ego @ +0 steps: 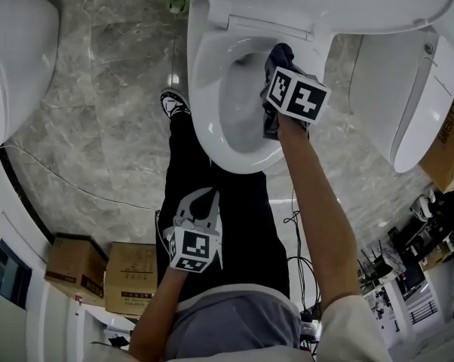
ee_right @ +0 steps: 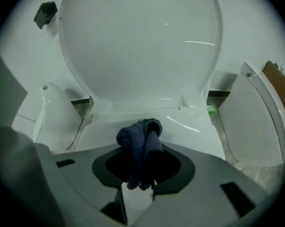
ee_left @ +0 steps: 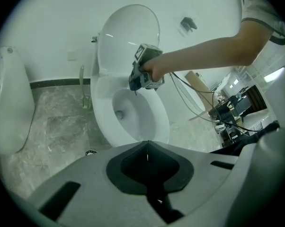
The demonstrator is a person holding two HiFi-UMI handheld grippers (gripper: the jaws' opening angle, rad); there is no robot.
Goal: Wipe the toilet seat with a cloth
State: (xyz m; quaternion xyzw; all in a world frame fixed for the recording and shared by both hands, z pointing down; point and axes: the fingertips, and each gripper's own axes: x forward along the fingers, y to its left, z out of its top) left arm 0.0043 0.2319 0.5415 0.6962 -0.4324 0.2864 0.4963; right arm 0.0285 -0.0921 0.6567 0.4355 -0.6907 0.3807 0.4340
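A white toilet [ego: 212, 127] stands with its lid [ee_right: 142, 46] raised. My right gripper [ego: 276, 70] reaches over the bowl's far right side, shut on a bunched dark blue cloth [ego: 282, 51]. In the right gripper view the cloth [ee_right: 140, 143] sticks out from between the jaws, just above the back part of the rim [ee_right: 185, 126]; I cannot tell whether it touches. My left gripper [ego: 199, 198] is held back by the person's black trouser leg, shut and empty. Its closed tips [ee_left: 147, 144] point at the toilet [ee_left: 156, 122], with the right gripper [ee_left: 145, 74] over the bowl.
Another white toilet [ego: 16, 51] stands at the left and one [ego: 408, 89] at the right. Cardboard boxes [ego: 99, 270] sit on the marble floor behind the person. Cables [ego: 295, 225] trail at the right. A shoe [ego: 174, 102] rests beside the bowl.
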